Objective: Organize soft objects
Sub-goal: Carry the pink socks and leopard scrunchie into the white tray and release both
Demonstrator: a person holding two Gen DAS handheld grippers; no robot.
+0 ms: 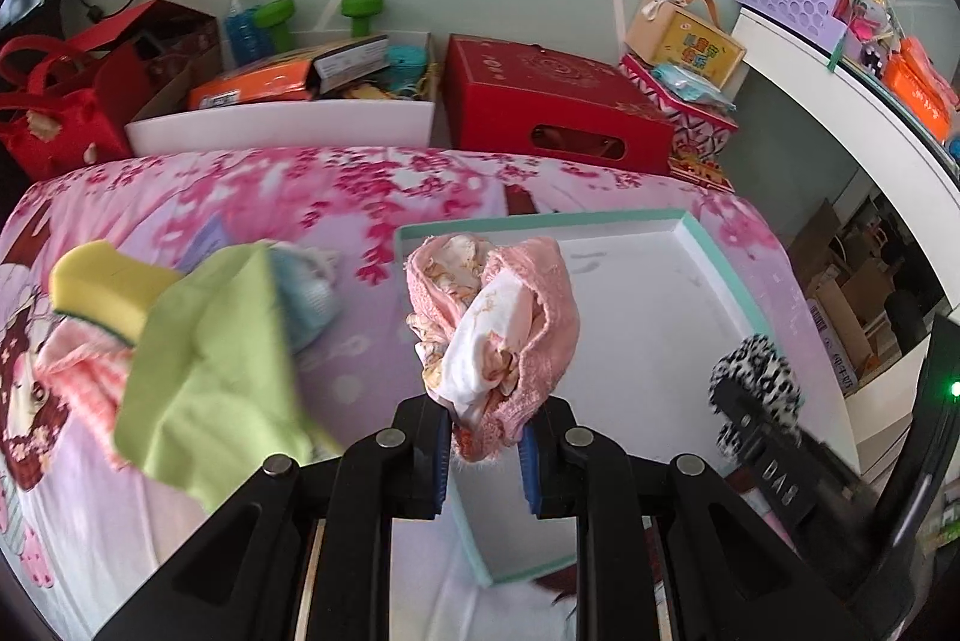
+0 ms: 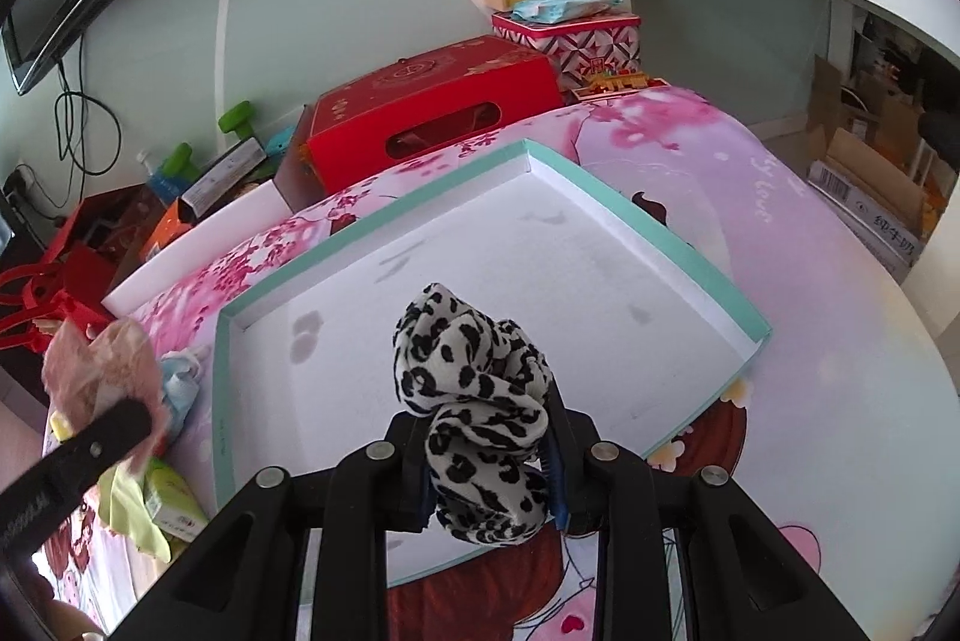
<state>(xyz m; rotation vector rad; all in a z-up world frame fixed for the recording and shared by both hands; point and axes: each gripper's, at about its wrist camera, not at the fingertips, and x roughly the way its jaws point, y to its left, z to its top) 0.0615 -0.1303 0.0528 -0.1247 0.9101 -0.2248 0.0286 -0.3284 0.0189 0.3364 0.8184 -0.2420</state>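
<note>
Left wrist view first: the left gripper (image 1: 485,452) is clamped on a bunched pink cloth (image 1: 498,317) with a cream printed lining, and the bundle hangs up off the blue pads, right over the near-left corner of a shallow white tray with a teal rim (image 1: 540,220). That tray sits on a pink cherry-blossom bedsheet (image 1: 240,185). Off to the left on the sheet there's a little pile: a yellow sponge (image 1: 105,281), a lime green cloth (image 1: 210,371) that looks motion-blurred, something pale blue (image 1: 312,299) tucked behind it, and a bit of pink knit under the sponge. Over on the right edge of this view you can see the right gripper (image 1: 757,419) poking in with its fuzzy load. Right wrist view shows that one better: the right gripper (image 2: 489,473) is pinching a leopard-print scrunchie (image 2: 474,389), black spots on off-white, held above the near part of the tray (image 2: 660,227), whose floor is bare apart from a few grey smudges. The left gripper (image 2: 129,416) shows up at the left edge with the pink cloth (image 2: 102,365) in its fingers. Behind the bed there's a red gift box (image 2: 438,101) against the pale green wall.
</note>
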